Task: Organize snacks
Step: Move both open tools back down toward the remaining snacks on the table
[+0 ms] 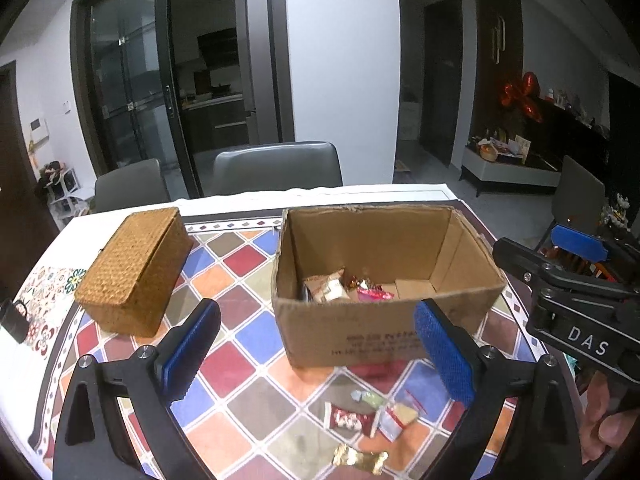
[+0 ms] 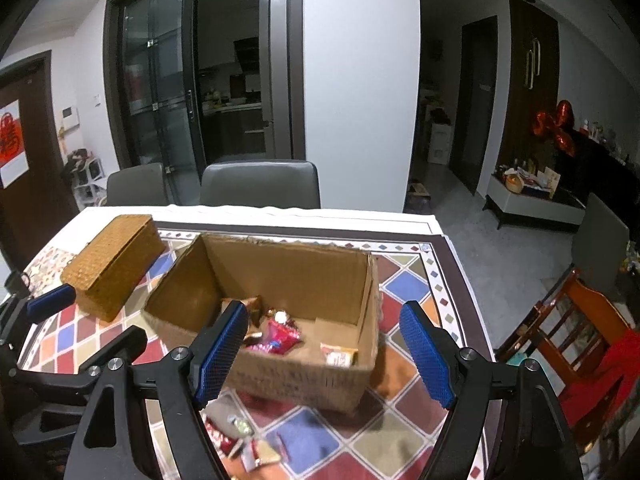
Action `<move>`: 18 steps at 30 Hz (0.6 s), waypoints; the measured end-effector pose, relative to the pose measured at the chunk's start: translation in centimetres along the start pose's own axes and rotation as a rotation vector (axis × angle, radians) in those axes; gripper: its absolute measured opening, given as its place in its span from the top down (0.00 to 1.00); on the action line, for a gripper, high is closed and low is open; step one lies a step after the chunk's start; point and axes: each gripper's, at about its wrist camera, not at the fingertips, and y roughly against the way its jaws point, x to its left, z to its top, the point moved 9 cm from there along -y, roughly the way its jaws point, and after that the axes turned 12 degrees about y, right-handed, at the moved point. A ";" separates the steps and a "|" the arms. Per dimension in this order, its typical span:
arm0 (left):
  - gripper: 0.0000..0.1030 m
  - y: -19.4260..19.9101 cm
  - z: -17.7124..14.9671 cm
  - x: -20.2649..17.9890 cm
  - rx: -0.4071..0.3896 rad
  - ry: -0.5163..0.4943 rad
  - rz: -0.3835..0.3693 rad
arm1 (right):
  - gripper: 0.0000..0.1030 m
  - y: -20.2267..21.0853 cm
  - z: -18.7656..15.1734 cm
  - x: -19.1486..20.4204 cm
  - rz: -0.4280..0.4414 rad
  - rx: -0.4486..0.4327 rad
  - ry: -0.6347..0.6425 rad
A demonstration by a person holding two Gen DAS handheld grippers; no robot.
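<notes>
Left wrist view: one cardboard box (image 1: 384, 280), open-topped, on the far middle of the desk (image 1: 240, 336), holding several wrapped snacks (image 1: 344, 290) bunched at its near-left floor; one woven basket (image 1: 136, 272) with its lid shut, to the left of the box and apart from it; loose snacks on the desk near the front of the box, among them a red-and-white packet (image 1: 348, 420), a pale packet (image 1: 394, 420) and a gold sweet (image 1: 360, 460). Left gripper (image 1: 320, 352): jaws spread wide, nothing between them, hanging above the loose pile. Right gripper (image 2: 324, 354): jaws apart and empty, poised over the near wall of the box, with one more yellow packet (image 2: 338, 356) lying inside at the near right. Hazards, as judged: the loose wrappers lie touching or overlapping, so a close on one may drag or flick a neighbour toward the near desk edge; foil is slippery and thin, so a shallow pinch may slide off; the box is light and has low, ragged walls, so a jaw catching the rim may shove or tip it; both grippers work close together and could collide over the pile.
</notes>
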 end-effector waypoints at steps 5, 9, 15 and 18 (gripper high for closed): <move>0.04 1.1 -1.8 0.2 0.006 0.014 0.011 | 0.23 1.2 -1.4 0.3 0.018 0.004 0.020; 0.04 1.7 -3.1 0.2 0.014 0.013 0.018 | 0.23 1.9 -2.4 0.8 0.028 0.007 0.038; 0.04 2.5 -4.7 0.4 0.016 0.012 0.027 | 0.23 2.6 -3.9 1.5 0.046 0.010 0.053; 0.04 2.7 -5.4 0.5 0.020 0.007 0.029 | 0.23 2.8 -4.7 2.0 0.054 0.016 0.063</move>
